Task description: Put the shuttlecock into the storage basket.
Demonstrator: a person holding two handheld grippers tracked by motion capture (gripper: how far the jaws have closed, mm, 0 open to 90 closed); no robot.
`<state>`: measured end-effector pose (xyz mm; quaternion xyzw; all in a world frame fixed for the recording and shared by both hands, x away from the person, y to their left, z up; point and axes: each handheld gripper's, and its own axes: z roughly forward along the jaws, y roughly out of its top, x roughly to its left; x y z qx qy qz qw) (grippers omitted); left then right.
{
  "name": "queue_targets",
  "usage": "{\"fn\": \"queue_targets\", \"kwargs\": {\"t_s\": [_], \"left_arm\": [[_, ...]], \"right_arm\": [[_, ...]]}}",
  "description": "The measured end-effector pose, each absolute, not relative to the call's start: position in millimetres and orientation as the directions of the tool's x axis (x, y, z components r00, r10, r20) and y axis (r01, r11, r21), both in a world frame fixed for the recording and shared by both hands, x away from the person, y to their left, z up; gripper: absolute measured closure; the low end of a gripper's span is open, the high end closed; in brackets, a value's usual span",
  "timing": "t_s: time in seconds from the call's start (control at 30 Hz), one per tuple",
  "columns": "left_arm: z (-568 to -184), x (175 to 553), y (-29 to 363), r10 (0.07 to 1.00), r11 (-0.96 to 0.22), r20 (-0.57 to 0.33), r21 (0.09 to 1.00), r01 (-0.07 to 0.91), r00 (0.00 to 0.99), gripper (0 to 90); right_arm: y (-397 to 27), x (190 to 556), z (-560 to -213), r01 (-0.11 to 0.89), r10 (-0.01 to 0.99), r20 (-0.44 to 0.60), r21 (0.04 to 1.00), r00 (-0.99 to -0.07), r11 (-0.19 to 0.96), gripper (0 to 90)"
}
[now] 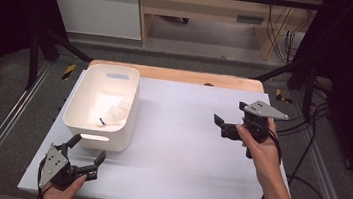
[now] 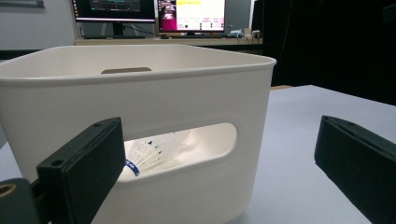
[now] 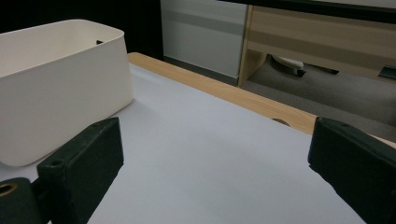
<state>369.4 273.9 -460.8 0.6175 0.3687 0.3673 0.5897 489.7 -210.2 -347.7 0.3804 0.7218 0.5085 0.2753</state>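
- Overhead, in the high view, the white bin point(image 1: 104, 106) stands on the left part of the white table point(image 1: 184, 145), and a shuttlecock point(image 1: 115, 115) lies on its floor, towards the near right corner.
- Just in front of the bin's near wall, the left gripper point(image 1: 87, 151) sits low at the table's near edge with its jaws spread wide and nothing between them; the shuttlecock is beyond those jaws, on the far side of the wall.
- Well apart on the right side of the table, the right gripper point(image 1: 228, 120) is held up in a hand point(image 1: 259, 149), its jaws parted and empty, pointing left towards the bin.
- From the left gripper view, the jaws frame the bin's near wall, and the shuttlecock point(image 2: 152, 156) shows through the handle slot point(image 2: 187, 149), its feathers white and a blue band round its base.
- From the right gripper view, the released jaws bracket bare table, with the bin point(image 3: 60, 88) off to the left and the wooden edge point(image 3: 224, 93) behind.
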Motion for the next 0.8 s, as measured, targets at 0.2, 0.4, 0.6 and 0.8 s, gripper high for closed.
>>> {"fn": "queue_targets", "kwargs": {"t_s": [0.2, 0.4, 0.6, 0.8], "left_arm": [[-460, 369, 273, 0.886, -0.029, 0.017, 0.999, 0.02, 0.464, 1.9], [-460, 369, 274, 0.888, -0.03, 0.017, 0.999, 0.022, 0.46, 1.9], [-460, 369, 273, 0.887, -0.029, 0.016, 0.999, 0.021, 0.462, 2.0], [-460, 368, 274, 0.884, -0.03, 0.016, 0.999, 0.023, 0.467, 1.8]], "right_arm": [[-227, 476, -353, 0.272, 0.844, 0.003, 0.947, -0.537, 0.17, 3.8], [-240, 465, -356, 0.27, 0.853, 0.015, 0.951, -0.521, 0.148, 3.7], [-247, 456, -359, 0.265, 0.858, 0.017, 0.954, -0.513, 0.14, 3.5], [-252, 448, -366, 0.261, 0.864, 0.018, 0.956, -0.504, 0.132, 3.5]]}}
